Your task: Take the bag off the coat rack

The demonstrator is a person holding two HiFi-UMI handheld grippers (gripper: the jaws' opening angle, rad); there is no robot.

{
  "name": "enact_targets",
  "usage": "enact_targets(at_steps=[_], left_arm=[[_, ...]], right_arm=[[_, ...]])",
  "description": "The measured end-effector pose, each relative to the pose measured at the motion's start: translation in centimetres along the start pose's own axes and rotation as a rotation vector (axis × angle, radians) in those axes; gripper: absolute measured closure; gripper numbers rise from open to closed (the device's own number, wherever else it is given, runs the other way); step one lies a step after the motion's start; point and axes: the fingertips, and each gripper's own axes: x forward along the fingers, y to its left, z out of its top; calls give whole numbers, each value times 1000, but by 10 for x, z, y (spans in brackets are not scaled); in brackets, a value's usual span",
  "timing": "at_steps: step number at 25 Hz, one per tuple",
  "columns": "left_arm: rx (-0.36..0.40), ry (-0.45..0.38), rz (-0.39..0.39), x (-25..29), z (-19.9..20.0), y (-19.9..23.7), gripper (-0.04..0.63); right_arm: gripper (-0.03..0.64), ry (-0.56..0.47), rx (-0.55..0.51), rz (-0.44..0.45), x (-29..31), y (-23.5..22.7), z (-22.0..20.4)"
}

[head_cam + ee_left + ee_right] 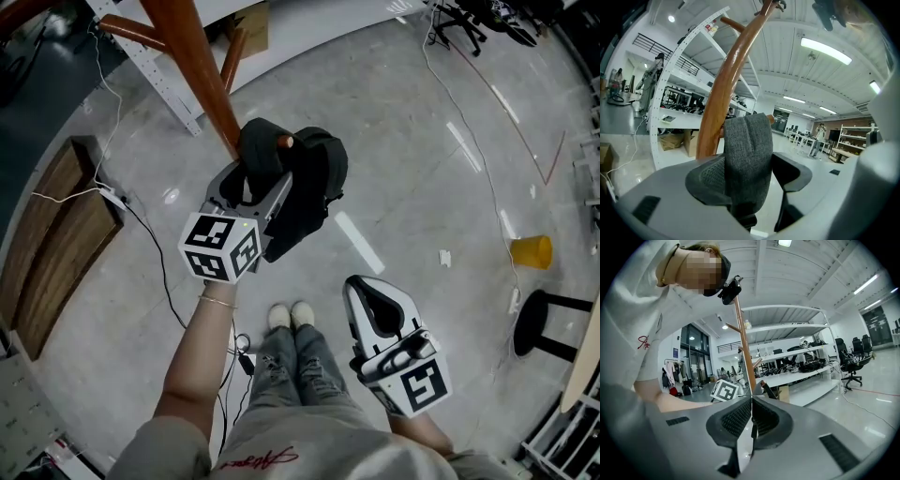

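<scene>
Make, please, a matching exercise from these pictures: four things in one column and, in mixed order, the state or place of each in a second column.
Column one
1. left tool
2. right tool
3. bag
4. cup

Column two
A. yellow, on the floor
B. jaws together, nothing between them
C. jaws apart, grey strap between them
D. dark, hanging on the coat rack

Pairs: 1-C, 2-B, 3-D, 4-A

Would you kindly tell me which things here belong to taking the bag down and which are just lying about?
Job in hand: bag, its grey strap, coat rack, left gripper.
Lying about: yellow cup, black stool, wooden board.
</scene>
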Motion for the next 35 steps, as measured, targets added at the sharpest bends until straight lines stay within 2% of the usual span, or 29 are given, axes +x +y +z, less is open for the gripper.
enact_targets(at_steps=[3,5,8,12,18,24,30,35], left_arm=[[-8,-6,-44,2,-1,-4,297],[-28,-15,-68,1,0,-3,357],[-48,-8,-64,0,3,2,472],[-34,-4,-52,-2,8,0,536],[-22,4,-41,-4,13,-5,555],[-29,4,-85,-4,29,-19,557],[41,-42,-154,-12,54,-54,557],[67,-96,-188,-24,82,-76,557]], right_arm=[[597,-6,6,4,-2,2,0],[597,-4,-3,5,-1,2,0],[597,7,-12,0,-1,3,-4],[597,10,-28,3,-3,6,-4],[597,11,-33,2,-10,5,-8],[597,12,-20,0,-15,7,-8],[597,-3,-45,-13,-20,4,-3],[597,-26,-68,-24,-28,4,6]])
